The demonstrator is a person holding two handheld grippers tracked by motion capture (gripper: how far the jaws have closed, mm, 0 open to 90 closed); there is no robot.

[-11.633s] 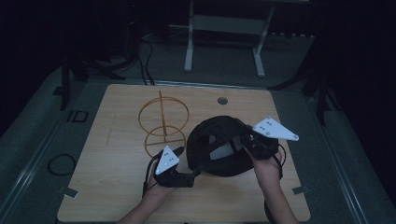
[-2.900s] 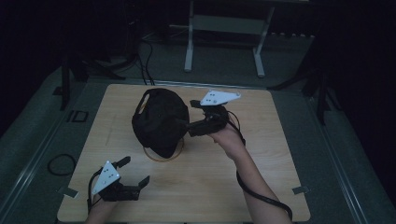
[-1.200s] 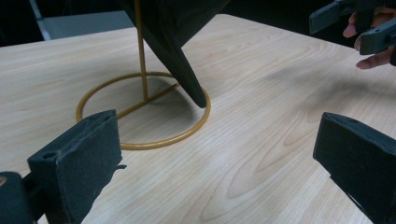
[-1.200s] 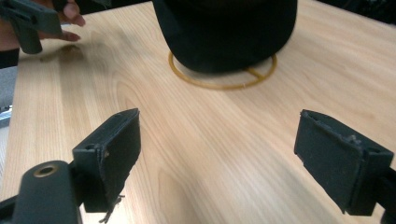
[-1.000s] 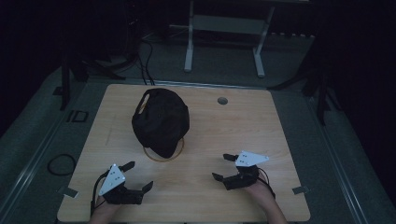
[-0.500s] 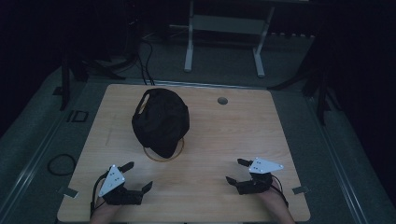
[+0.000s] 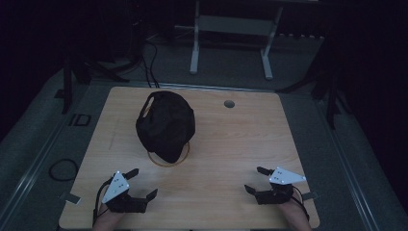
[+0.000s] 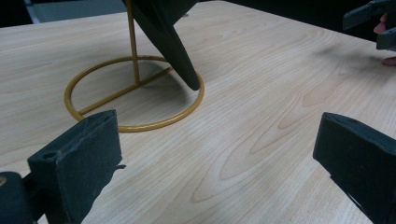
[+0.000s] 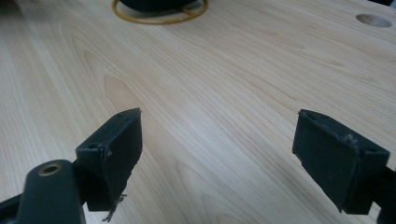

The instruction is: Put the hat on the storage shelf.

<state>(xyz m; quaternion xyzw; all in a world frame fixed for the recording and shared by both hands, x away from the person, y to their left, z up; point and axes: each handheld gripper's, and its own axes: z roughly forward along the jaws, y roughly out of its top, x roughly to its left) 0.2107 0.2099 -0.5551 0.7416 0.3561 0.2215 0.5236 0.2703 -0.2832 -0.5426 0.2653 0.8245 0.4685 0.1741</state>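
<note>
the black cap [image 7: 165, 124] hides most of the gold wire stand [image 7: 168, 160] — just the base ring's near arc peeks out. both hands are cut off by the near edge of the high view. the room beyond the table [image 7: 231, 144] is too dark to read.

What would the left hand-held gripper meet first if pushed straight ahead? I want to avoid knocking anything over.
Probably the gold wire stand's base ring, with the black cap's brim hanging just beyond. The left hand-held gripper has open jaws pointing toward them over bare table; depth is uncertain.
</note>
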